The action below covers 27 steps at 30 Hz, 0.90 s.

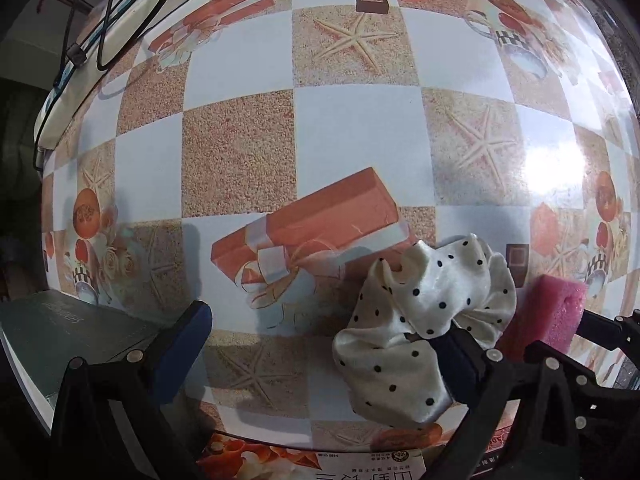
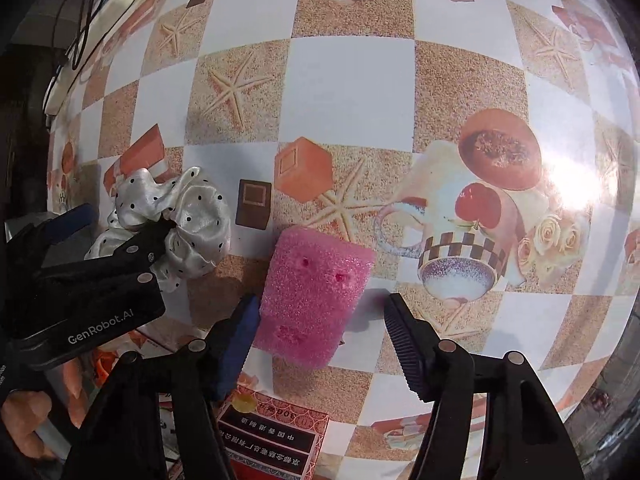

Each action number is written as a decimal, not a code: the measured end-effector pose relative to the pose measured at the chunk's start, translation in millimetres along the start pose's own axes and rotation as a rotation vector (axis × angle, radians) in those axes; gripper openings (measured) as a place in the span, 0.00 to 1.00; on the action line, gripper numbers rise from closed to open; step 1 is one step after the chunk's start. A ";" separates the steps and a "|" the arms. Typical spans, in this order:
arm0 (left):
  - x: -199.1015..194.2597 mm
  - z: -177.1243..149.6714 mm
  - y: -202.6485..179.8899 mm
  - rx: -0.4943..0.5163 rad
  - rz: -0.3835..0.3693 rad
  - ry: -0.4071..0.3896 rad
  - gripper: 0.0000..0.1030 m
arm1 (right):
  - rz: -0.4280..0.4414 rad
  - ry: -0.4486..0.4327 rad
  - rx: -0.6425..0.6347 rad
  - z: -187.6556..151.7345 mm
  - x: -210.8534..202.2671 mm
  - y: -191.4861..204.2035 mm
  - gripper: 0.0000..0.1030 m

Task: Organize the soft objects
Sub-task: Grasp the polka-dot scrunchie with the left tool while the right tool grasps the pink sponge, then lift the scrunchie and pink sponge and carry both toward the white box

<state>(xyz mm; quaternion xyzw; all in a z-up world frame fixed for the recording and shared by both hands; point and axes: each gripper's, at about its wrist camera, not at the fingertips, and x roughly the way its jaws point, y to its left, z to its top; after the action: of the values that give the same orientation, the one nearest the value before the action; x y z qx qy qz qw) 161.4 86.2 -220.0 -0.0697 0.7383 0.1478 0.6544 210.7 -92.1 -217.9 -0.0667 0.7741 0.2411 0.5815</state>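
Two grippers down: left gripper wide open, one finger through scrunchie (hooking it?); right gripper half-open, straddling sponge at 6 o'clock, w/o pressing.

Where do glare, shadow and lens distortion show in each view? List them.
Left wrist view: a white glare patch blows out the tablecloth at the right; the fisheye bows the checks and the corners go black. Right wrist view: similar glare at the right edge; the pink sponge is sharp and throws a soft shadow to its right.
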 end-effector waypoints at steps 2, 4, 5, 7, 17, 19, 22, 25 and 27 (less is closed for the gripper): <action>4.9 9.4 -10.6 -0.014 -0.023 0.033 1.00 | 0.004 -0.005 0.018 -3.0 -2.7 -3.5 0.47; 7.1 12.5 -15.5 0.016 -0.048 0.045 0.95 | 0.015 -0.012 0.025 -6.5 -4.5 -7.6 0.47; 4.8 12.0 -18.4 0.034 -0.051 0.038 0.90 | 0.028 -0.012 0.037 -7.7 -4.8 -13.6 0.47; 2.0 10.4 -28.5 0.078 -0.054 0.031 0.85 | 0.060 0.005 0.071 -8.7 -2.7 -18.7 0.51; -12.0 -2.3 -63.6 0.195 -0.100 -0.004 0.21 | -0.032 -0.033 0.038 -8.1 -1.8 -5.8 0.45; -16.8 -3.8 -64.6 0.191 -0.119 -0.014 0.20 | 0.000 -0.058 0.083 -12.0 -9.0 -15.8 0.45; -32.5 -10.5 -68.3 0.190 -0.140 -0.058 0.20 | 0.035 -0.115 0.135 -21.6 -29.6 -26.9 0.45; -48.1 -12.2 -76.3 0.218 -0.148 -0.100 0.20 | 0.057 -0.170 0.190 -33.5 -49.5 -41.3 0.45; -59.9 -17.3 -84.5 0.246 -0.151 -0.124 0.20 | 0.065 -0.201 0.222 -40.7 -61.3 -48.3 0.45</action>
<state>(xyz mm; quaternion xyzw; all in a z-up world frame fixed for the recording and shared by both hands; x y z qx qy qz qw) 178.1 -4.5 -169.9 -0.0349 0.7016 0.0108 0.7116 213.1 -163.6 -166.6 0.0475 0.7355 0.1782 0.6519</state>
